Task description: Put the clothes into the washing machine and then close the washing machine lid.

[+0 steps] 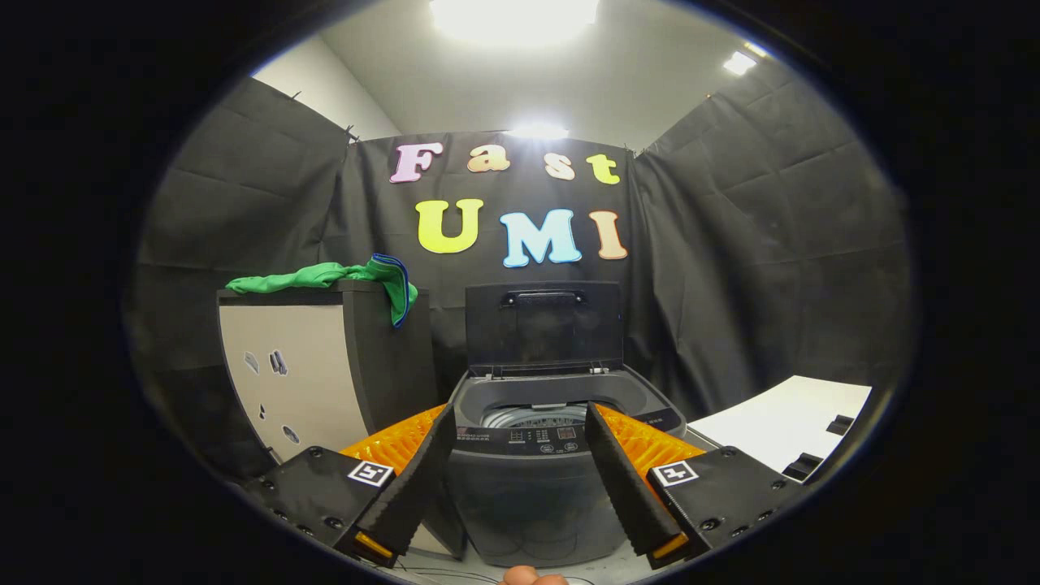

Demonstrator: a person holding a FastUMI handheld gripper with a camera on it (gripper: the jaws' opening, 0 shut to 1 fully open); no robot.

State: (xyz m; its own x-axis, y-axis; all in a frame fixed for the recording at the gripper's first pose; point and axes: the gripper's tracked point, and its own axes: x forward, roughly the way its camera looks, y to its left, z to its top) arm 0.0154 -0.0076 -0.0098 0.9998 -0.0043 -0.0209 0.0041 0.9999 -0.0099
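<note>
Beyond the spread gripper [520, 422], green cloth [325, 278] atop cabinet [301, 382]

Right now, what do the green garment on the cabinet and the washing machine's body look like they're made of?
The green garment looks like soft, thin fabric: it drapes limply over the cabinet edge, with a darker trim. The washing machine body looks like dark moulded plastic with a dull sheen, though painted metal is possible; its drum looks metallic and ridged. The gripper has its jaws open, holding nothing, the machine between them.
</note>
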